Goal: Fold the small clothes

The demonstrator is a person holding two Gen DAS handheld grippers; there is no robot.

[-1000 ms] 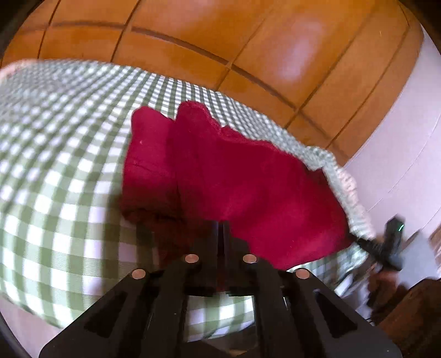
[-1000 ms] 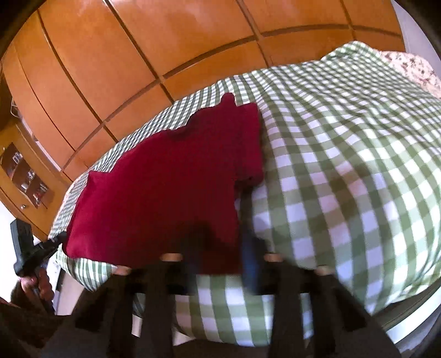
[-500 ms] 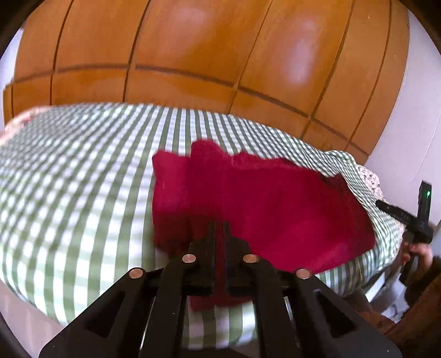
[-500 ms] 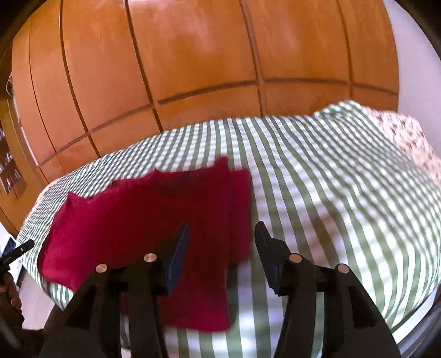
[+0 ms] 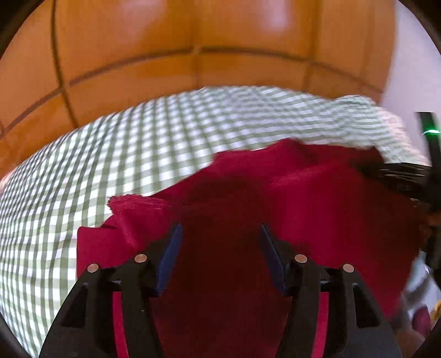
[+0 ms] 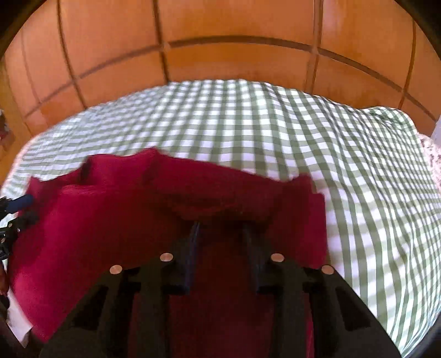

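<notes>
Both wrist cameras ride just behind their fingers, tilted down over the near edge of the checked bedspread [image 5: 115, 154] toward the wooden panelled wall [image 6: 237, 24], close above the red garment [image 5: 317, 209], which both share, the left view from its left end, the right from its right.

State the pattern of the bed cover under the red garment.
Green and white gingham check on the bed cover, clearest in the right wrist view.

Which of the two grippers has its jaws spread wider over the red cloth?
The left gripper: its jaws stand wide apart and are opening above the red cloth. The right gripper shows a narrower gap, and its jaws are closing.
</notes>
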